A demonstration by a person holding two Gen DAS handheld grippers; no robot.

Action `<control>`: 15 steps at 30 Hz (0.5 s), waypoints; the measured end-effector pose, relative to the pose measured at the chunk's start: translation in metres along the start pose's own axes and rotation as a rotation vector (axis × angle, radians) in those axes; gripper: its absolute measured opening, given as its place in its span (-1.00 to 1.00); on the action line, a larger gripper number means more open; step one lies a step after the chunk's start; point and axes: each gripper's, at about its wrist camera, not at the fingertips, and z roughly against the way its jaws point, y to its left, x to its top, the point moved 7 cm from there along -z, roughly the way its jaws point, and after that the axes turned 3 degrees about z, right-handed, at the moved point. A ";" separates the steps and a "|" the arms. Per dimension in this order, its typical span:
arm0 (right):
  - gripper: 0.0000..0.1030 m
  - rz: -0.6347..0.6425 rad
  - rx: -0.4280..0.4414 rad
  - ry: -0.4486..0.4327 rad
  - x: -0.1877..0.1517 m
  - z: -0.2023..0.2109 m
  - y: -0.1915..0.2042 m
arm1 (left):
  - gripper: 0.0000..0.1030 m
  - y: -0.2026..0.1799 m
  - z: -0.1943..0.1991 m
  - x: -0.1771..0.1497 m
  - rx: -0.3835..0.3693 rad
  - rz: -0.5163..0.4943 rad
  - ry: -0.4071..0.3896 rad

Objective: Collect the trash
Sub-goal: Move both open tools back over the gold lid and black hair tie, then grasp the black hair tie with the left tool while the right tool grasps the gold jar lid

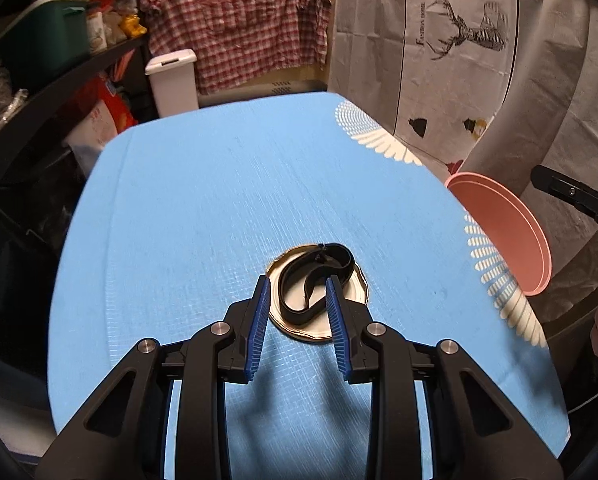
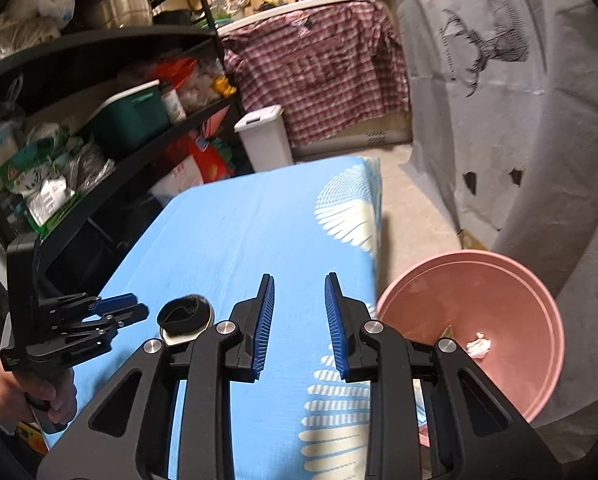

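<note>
On the blue tablecloth [image 1: 219, 200] lies a round metal lid [image 1: 357, 300] with a loop of black band [image 1: 339, 257] resting on it. My left gripper [image 1: 298, 282] hovers just over them, open, with its blue pads to either side of the band's near end and apart from it. The right wrist view shows that gripper [image 2: 117, 310] beside the lid and band [image 2: 185, 314]. My right gripper [image 2: 299, 278] is open over the cloth [image 2: 239, 232] with nothing between its fingers. A pink basin [image 2: 499, 292] off the table's right edge holds a white scrap [image 2: 478, 346].
A dark shelf [image 2: 99, 40] crammed with bags and a green box stands left of the table. A white lidded bin [image 1: 175, 80] and a hanging checked shirt [image 1: 239, 20] sit behind it. A white deer-print cover [image 1: 459, 60] fills the right. A hand [image 2: 39, 396] grips the left tool.
</note>
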 end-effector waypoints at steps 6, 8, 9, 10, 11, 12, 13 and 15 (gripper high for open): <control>-0.48 0.008 0.033 0.037 -0.005 -0.019 0.003 | 0.02 -0.001 -0.016 -0.008 -0.041 -0.010 0.046; -0.48 0.017 0.044 0.053 -0.007 -0.027 0.006 | 0.02 -0.003 -0.023 -0.012 -0.042 -0.026 0.061; -0.48 0.021 0.049 0.058 -0.008 -0.029 0.007 | 0.02 -0.003 -0.025 -0.013 -0.037 -0.030 0.066; -0.48 0.028 0.055 0.065 -0.009 -0.032 0.009 | 0.02 -0.003 -0.028 -0.014 -0.026 -0.035 0.070; -0.48 0.033 0.058 0.069 -0.010 -0.035 0.011 | 0.02 -0.002 -0.030 -0.013 -0.022 -0.037 0.067; -0.48 0.038 0.062 0.074 -0.011 -0.037 0.013 | 0.02 -0.002 -0.031 -0.012 -0.022 -0.038 0.067; -0.48 0.042 0.070 0.082 -0.012 -0.041 0.015 | 0.02 -0.003 -0.032 -0.011 -0.023 -0.038 0.067; -0.48 0.049 0.080 0.097 -0.016 -0.048 0.019 | 0.01 -0.003 -0.035 -0.010 -0.023 -0.044 0.070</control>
